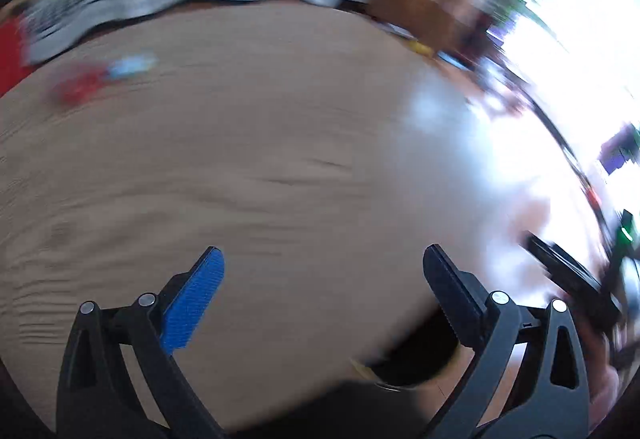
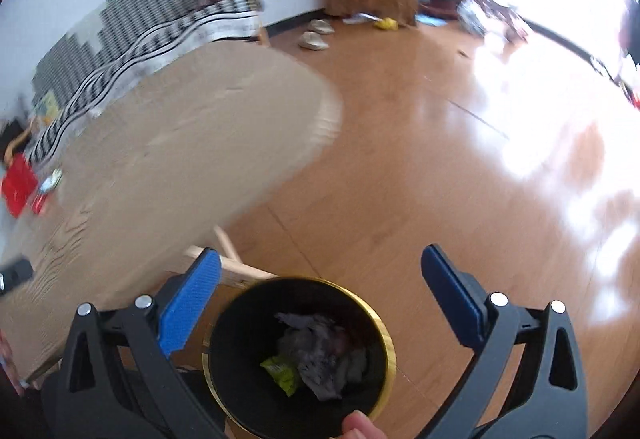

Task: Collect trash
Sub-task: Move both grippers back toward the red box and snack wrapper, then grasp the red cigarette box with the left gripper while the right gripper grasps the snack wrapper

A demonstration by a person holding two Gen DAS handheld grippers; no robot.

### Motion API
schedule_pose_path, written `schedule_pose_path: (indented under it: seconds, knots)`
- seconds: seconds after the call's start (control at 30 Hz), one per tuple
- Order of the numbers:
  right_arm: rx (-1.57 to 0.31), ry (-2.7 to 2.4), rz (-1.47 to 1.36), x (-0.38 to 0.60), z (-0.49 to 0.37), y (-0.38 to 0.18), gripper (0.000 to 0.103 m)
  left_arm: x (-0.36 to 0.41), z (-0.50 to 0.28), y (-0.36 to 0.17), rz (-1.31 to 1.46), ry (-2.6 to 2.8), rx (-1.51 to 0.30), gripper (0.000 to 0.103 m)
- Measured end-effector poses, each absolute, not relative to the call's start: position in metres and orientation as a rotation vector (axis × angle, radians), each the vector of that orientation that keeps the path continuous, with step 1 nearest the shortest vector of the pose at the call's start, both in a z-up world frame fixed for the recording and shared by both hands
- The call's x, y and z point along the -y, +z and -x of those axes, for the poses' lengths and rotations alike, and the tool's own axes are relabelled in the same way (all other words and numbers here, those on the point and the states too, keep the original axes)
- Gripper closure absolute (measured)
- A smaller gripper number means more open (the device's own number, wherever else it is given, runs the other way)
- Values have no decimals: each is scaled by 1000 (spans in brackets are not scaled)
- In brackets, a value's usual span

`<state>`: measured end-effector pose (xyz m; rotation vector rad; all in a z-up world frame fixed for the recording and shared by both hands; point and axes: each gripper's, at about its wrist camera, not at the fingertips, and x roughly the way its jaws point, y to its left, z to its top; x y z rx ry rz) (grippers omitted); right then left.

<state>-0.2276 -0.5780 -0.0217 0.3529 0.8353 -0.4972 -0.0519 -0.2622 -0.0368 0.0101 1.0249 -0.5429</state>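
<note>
A black bin with a gold rim [image 2: 390,335] stands on the floor below my right gripper [image 2: 320,265], which hangs open and empty above it. Inside the bin lie crumpled grey paper [image 2: 320,351] and a yellow-green wrapper [image 2: 284,373]. My left gripper [image 1: 322,263] is open and empty over the round wooden table [image 1: 240,167]. Far left on that table lie a red scrap [image 1: 78,87] and a pale blue scrap [image 1: 130,65], both blurred. In the right wrist view the same scraps [image 2: 44,191] sit near the table's left edge. The bin's dark edge [image 1: 404,367] shows under the left gripper.
A fingertip [image 2: 362,425] shows at the bin's near rim. A black-and-white patterned cloth [image 2: 132,35] lies beyond the table [image 2: 180,143]. The wooden floor [image 2: 440,167] spreads to the right, with slippers [image 2: 314,39] and yellow litter [image 2: 386,24] near a curtain.
</note>
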Motion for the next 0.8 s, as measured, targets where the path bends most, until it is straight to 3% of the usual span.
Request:
schedule_pose_path:
  seconds: [0.2,0.37,0.6,0.8]
  knots:
    - [-804,-308,-219,493,132,3,6,128,-15,-51,60,-218,-1052,6]
    - [-775,-193,-187,434,39,24,6,81,-76,-40,144,-155,-1062,6]
    - [-752,-111,-60,358,-42,33,6,113,-175,-36,118,-160,-1073,6]
    - [-802,-94,12,338,-80,14,6,136,-245,-63,101,-109,-1116,6]
